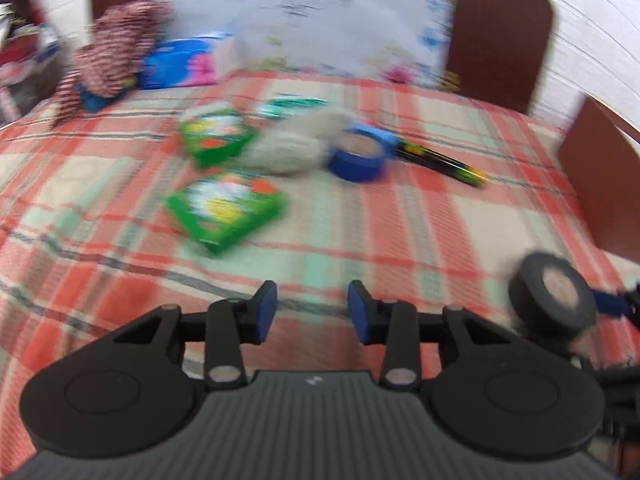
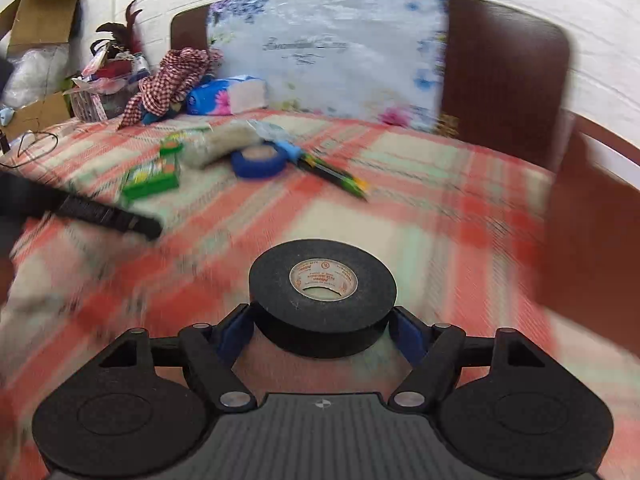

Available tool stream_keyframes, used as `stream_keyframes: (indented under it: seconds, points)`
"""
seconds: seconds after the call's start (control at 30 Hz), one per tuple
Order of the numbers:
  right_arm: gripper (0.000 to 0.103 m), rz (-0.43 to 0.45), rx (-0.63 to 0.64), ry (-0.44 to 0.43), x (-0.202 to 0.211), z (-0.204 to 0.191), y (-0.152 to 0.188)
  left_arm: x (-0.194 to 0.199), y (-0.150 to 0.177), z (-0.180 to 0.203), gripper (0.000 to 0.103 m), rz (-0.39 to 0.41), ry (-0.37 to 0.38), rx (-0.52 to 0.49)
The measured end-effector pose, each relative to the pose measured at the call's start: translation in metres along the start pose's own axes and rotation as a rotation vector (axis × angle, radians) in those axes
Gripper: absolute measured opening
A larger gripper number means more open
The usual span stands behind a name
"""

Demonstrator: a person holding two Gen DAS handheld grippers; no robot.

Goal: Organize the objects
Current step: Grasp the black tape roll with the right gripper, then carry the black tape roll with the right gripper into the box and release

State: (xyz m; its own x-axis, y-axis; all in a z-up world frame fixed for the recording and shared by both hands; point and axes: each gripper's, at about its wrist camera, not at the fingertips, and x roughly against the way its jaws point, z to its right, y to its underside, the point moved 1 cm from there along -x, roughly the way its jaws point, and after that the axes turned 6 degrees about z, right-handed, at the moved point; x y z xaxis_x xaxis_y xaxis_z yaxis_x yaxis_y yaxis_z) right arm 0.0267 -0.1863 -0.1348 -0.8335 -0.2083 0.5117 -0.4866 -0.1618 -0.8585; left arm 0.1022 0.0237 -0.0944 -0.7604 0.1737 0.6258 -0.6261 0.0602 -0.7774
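The right gripper point(image 2: 322, 330) clamps a roll of black tape point(image 2: 322, 296) between its blue pads point(image 2: 236, 334), the roll lying flat at lower centre of the right wrist view, carried above the plaid bedspread point(image 2: 440, 240). The left gripper point(image 1: 312, 312) stands open and empty at the bottom of its own view, jaws parted over bare cloth; the black roll shows there too, at the lower right edge.

Further out, in the middle of both views, the remaining things lie scattered: a roll of blue tape point(image 1: 358, 154), just beside a grey bundle point(image 1: 288, 148), two green boxes point(image 1: 226, 210) toward the left, and a dark pen-like stick point(image 1: 440, 160) to the right of the blue roll. A tissue pack point(image 2: 226, 98) and a checked cloth point(image 2: 172, 80) sit at upper left, by the headboard point(image 2: 504, 80).

The step in hand looks like carrying the black tape to its place. The next move probably calls for setting it down near the blue roll, while the free claw reaches for a green box.
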Motion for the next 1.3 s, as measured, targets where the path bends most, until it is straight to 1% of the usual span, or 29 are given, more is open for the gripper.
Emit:
stream_keyframes:
  seconds: [0.1,0.17,0.2,0.3,0.37,0.5,0.53,0.6,0.63,0.67,0.73,0.8,0.87,0.93,1.03,1.13,1.3]
  points:
    - [0.074,0.003,-0.006,0.090,0.037,0.008,0.018,0.008,0.000,0.038,0.042,-0.044,0.136,-0.034]
    - [0.076,0.001,-0.025,0.131,0.049,0.015,0.025,0.014,-0.001,0.067,0.042,-0.068,0.237,-0.048]
    - [0.079,-0.003,-0.036,0.137,0.052,0.018,0.026,0.018,-0.002,0.081,0.042,-0.076,0.279,-0.062]
    - [0.079,-0.004,-0.055,0.138,0.054,0.023,0.029,0.029,-0.004,0.123,0.042,-0.094,0.370,-0.120]
    - [0.079,-0.003,-0.057,0.128,0.053,0.024,0.030,0.031,-0.003,0.145,0.042,-0.122,0.387,-0.162]
    - [0.080,-0.007,-0.061,0.116,0.048,0.026,0.031,0.022,0.007,0.170,0.042,-0.215,0.425,-0.191]
    - [0.080,-0.007,-0.065,0.112,0.047,0.027,0.031,0.016,0.012,0.174,0.045,-0.238,0.407,-0.204]
    - [0.079,-0.009,-0.071,0.103,0.045,0.030,0.031,0.011,0.017,0.174,0.042,-0.239,0.391,-0.185]
    - [0.073,-0.005,-0.069,0.086,0.045,0.030,0.030,0.007,0.018,0.172,0.038,-0.249,0.382,-0.172]
    - [0.073,0.005,-0.058,0.085,0.046,0.028,0.030,0.007,0.016,0.172,0.034,-0.250,0.377,-0.157]
    - [0.073,0.042,-0.051,0.102,0.051,0.028,0.028,0.014,0.009,0.176,0.033,-0.232,0.372,-0.171]
    - [0.073,0.130,-0.043,0.139,0.062,0.032,0.022,0.030,-0.007,0.186,0.033,-0.161,0.382,-0.209]
    - [0.073,0.234,-0.026,0.205,0.074,0.040,0.009,0.046,-0.031,0.201,0.033,-0.077,0.407,-0.241]
    - [0.073,0.312,-0.015,0.272,0.081,0.053,-0.005,0.055,-0.055,0.219,0.033,-0.014,0.427,-0.263]
    - [0.073,0.381,0.001,0.366,0.084,0.081,-0.025,0.056,-0.086,0.257,0.033,0.050,0.456,-0.317]
    - [0.073,0.396,-0.015,0.431,0.083,0.120,-0.038,0.045,-0.108,0.299,0.033,0.087,0.489,-0.367]
    - [0.073,0.331,-0.066,0.453,0.067,0.187,-0.048,0.005,-0.126,0.355,0.033,0.059,0.510,-0.388]
